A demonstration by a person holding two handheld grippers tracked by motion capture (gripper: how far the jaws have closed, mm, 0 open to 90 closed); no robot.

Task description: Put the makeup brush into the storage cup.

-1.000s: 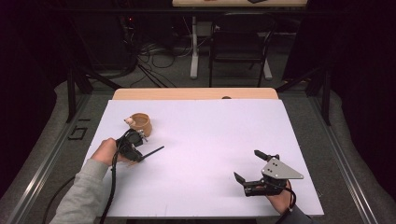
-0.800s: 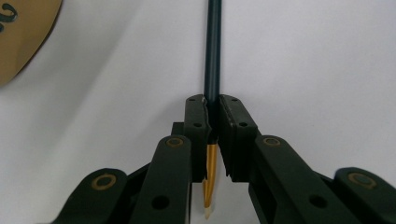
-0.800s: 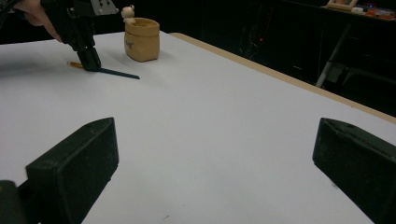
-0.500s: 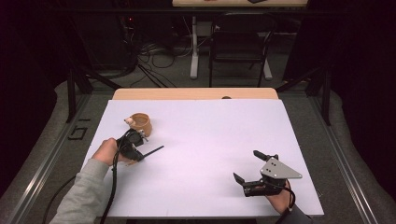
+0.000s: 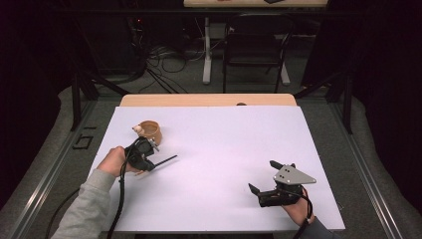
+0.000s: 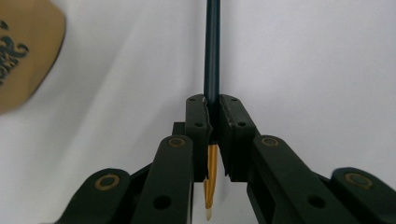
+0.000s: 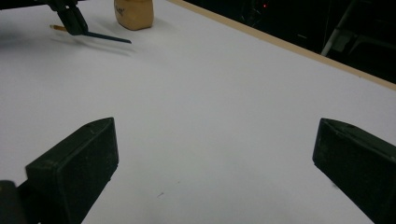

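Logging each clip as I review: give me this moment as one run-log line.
left gripper: shut on pen | right gripper: open, holding nothing | cup: upright on table, beside left gripper

Counter [image 5: 224,149]: smooth matt white sheet, pale wood edge. Left claw [image 6: 212,126]: matt black plastic, brass-coloured rivets. Pen [image 6: 211,51]: glossy dark barrel. Cup [image 5: 149,130]: tan, matt.

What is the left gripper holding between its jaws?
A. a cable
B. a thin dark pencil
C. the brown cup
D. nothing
B: in the left gripper view the left gripper has its jaws shut on a thin dark pencil, whose yellow end pokes out behind the jaws.
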